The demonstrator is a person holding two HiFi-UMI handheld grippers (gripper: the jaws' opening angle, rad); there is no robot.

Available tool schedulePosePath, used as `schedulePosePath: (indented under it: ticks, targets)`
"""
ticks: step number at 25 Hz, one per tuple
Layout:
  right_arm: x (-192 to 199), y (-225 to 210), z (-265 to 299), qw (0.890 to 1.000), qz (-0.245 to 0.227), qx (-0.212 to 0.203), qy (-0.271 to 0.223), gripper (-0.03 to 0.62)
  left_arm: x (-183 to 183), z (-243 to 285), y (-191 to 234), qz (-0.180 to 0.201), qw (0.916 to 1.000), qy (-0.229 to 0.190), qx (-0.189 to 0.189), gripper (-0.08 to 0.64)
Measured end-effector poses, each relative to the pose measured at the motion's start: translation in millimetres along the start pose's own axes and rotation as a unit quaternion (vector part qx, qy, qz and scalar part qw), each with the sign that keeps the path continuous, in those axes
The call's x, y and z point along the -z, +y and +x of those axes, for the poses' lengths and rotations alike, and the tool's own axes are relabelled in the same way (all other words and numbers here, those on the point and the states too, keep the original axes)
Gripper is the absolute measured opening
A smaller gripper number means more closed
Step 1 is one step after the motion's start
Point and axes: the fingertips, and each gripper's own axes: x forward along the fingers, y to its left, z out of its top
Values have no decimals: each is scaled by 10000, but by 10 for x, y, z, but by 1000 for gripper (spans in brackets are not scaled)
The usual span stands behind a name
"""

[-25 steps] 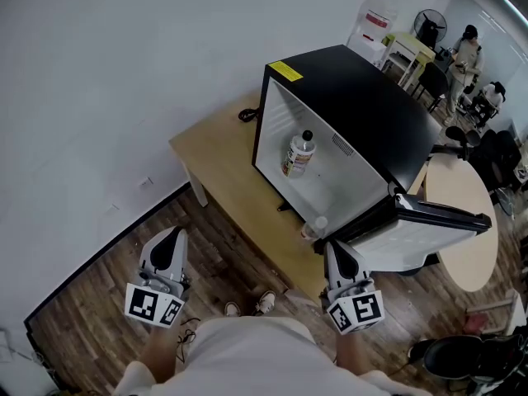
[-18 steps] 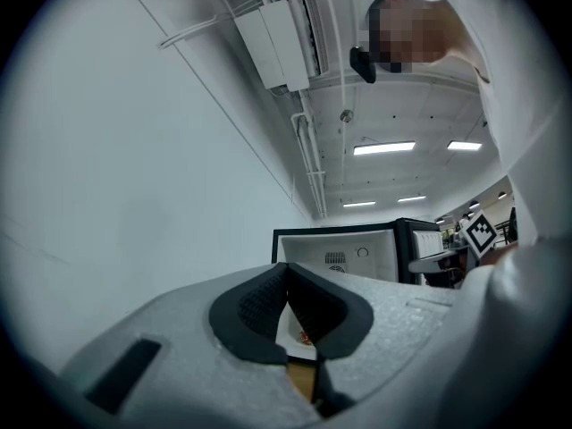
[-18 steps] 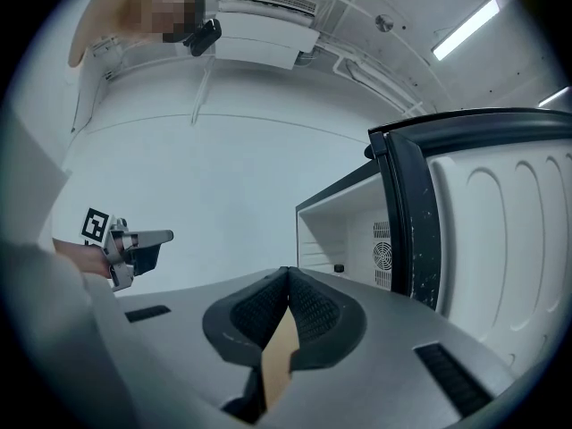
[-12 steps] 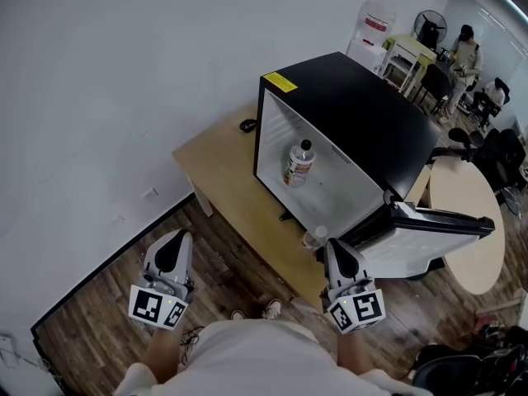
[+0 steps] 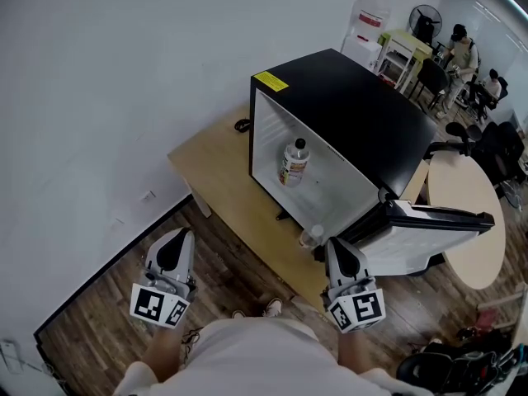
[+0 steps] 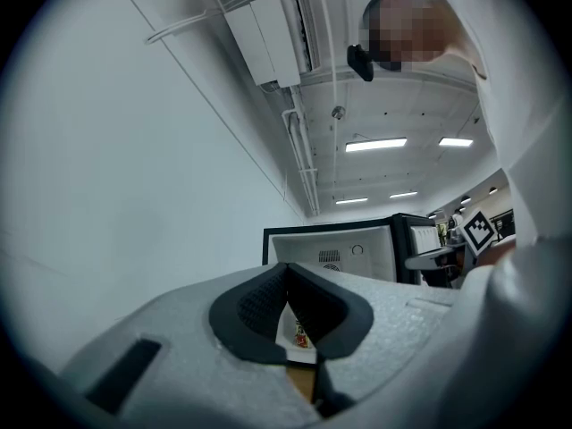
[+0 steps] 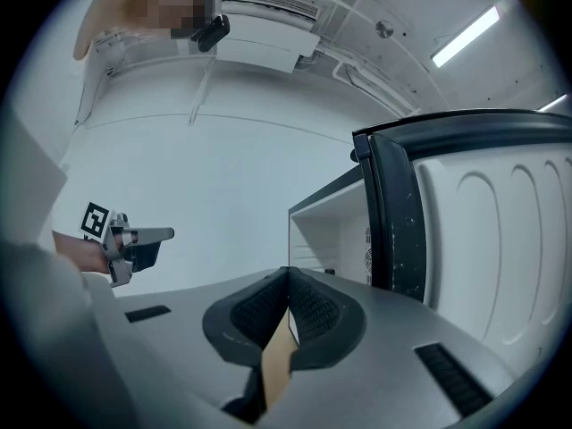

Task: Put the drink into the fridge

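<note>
Since both pairs of jaws are pressed together on nothing, the left gripper (image 5: 172,252) and right gripper (image 5: 339,258) hover near the person, probably because the drink (image 5: 294,162) already stands upright inside the open fridge (image 5: 363,114), a pale bottle with a coloured label

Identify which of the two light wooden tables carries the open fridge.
The rectangular table against the white wall carries the fridge; the round-topped table stands apart at the right, beyond the fridge door.
</note>
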Motion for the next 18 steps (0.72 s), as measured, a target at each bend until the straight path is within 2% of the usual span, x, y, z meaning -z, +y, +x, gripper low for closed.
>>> schedulePosePath:
  ticks: [18]
  targets:
    - [14,43,98,10000,13,12,24,2,85,47,98,-94,9999,45,17,15]
